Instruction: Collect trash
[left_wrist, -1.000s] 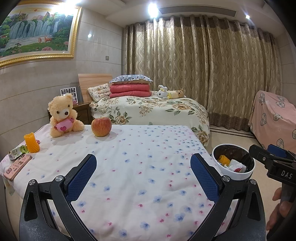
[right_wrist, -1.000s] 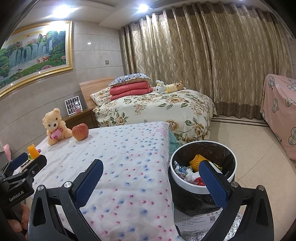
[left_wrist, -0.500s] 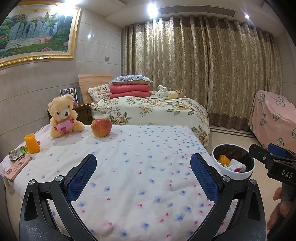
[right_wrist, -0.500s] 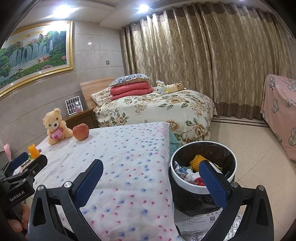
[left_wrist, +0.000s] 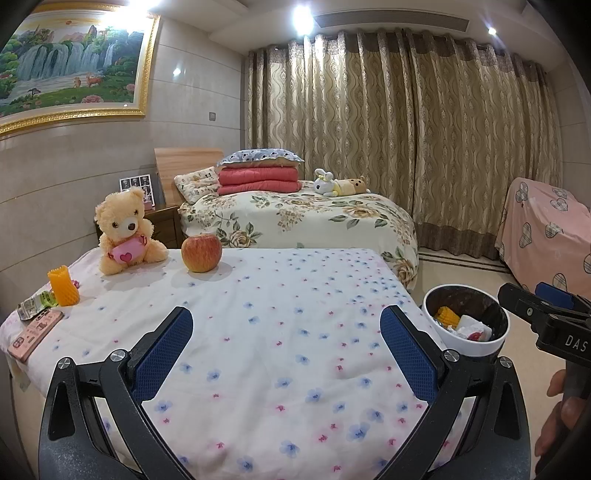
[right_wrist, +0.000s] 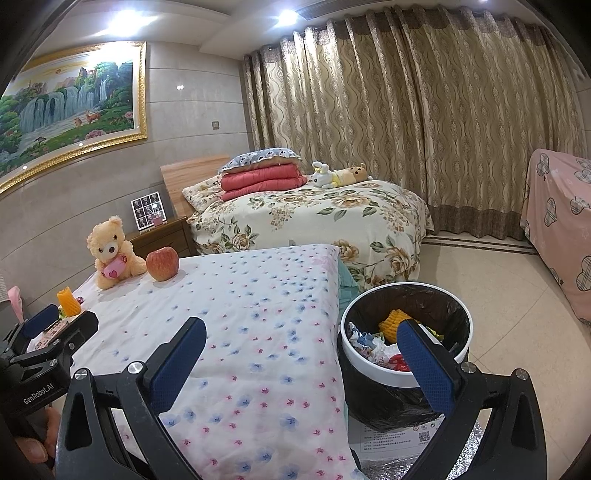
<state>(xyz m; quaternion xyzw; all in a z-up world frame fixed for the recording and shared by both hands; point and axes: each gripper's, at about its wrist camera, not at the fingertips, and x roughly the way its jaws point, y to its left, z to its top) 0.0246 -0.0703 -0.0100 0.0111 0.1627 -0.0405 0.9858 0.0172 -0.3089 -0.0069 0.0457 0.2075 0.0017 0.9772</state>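
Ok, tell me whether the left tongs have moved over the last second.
No. The left tongs hang open in the same place: the apple and trash bin sit where they did in that view.

The flower-print bed (left_wrist: 280, 332) spreads under the left hand-held gripper (left_wrist: 288, 350). Far ahead-left sit a teddy bear (left_wrist: 125, 232) and apple (left_wrist: 201, 252); further left, an orange foam sleeve (left_wrist: 63, 286), perhaps a wrapper (left_wrist: 35, 304), and a pink phone (left_wrist: 35, 334).

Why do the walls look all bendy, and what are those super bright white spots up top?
Left wrist view: the fisheye lens bends the wall lines and the painting near the edges; the white spots are ceiling lights blown out to glare, and the apple casts a soft shadow. Right wrist view: the same bending curves the curtain, two lights glare, and the corners go black.
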